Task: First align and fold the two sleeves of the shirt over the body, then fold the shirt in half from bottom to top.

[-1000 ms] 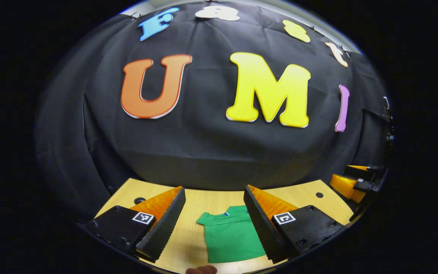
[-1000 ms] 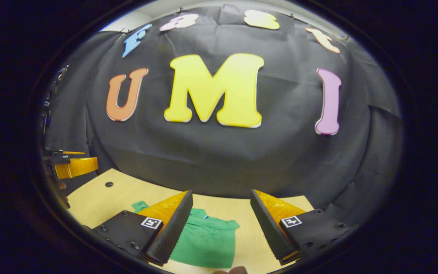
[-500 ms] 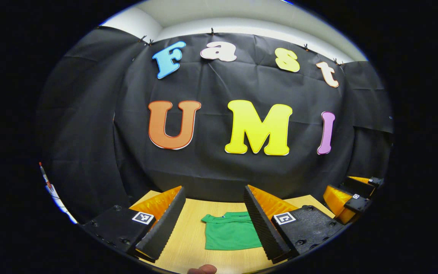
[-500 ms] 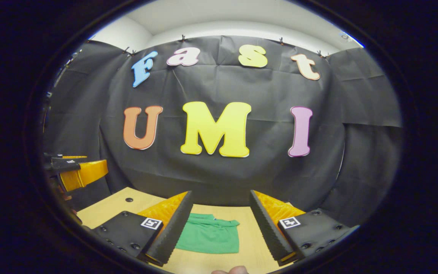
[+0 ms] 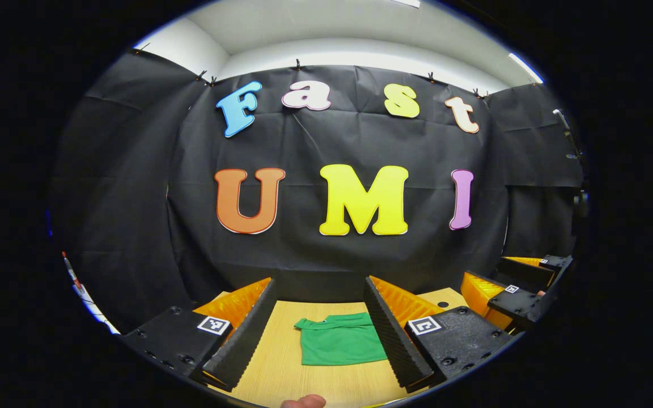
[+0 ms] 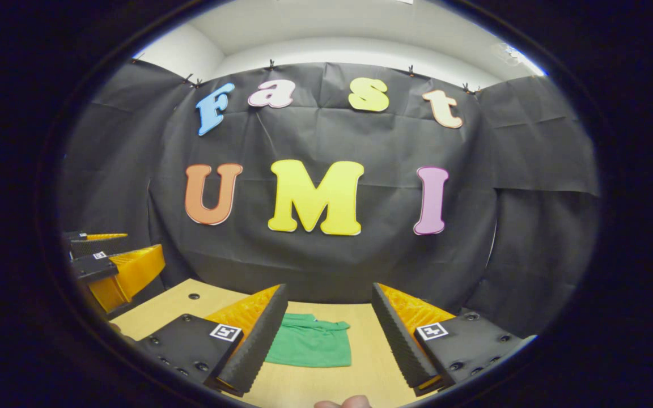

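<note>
Now left claw [image 5: 319,328] spread wide, right claw [image 6: 329,334] likewise, both empty above folded shirt [image 5: 340,347].

Both views level, side by side above table [image 5: 281,362], facing booth wall; share folded shirt [image 5: 340,345].

left gripper [image 5: 319,328], right gripper [image 6: 329,331], jaws apart, level

Ridged wedge fingers [image 5: 383,323], screwed mounting plates, square coded markers
</note>
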Motion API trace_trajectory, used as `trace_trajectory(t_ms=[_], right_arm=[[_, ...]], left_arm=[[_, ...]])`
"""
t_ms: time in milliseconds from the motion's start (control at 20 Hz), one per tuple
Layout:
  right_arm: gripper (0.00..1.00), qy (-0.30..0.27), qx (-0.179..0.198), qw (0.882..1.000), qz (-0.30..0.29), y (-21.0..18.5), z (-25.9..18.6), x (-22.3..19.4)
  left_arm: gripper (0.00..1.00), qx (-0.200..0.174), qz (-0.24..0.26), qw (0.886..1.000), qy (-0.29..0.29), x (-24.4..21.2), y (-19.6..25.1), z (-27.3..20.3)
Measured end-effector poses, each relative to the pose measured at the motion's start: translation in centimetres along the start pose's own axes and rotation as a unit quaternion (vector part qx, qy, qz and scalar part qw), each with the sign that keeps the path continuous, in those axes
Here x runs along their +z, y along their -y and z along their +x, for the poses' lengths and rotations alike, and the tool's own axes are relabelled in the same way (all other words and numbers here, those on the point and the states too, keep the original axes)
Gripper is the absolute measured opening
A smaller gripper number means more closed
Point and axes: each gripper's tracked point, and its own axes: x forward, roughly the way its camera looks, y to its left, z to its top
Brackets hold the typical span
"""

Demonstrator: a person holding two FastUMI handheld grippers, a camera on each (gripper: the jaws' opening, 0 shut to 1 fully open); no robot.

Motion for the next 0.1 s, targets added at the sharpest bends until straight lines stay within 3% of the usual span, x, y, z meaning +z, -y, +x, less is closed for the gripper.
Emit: trace_trajectory(t_ms=[100], right_arm=[[0.93, -0.001, 0.003, 1.000, 0.003, -0.22, -0.02, -0.11]], left_arm=[[0.98, 0.002, 0.001, 1.000, -0.004, -0.03, -0.21, 0.23]])
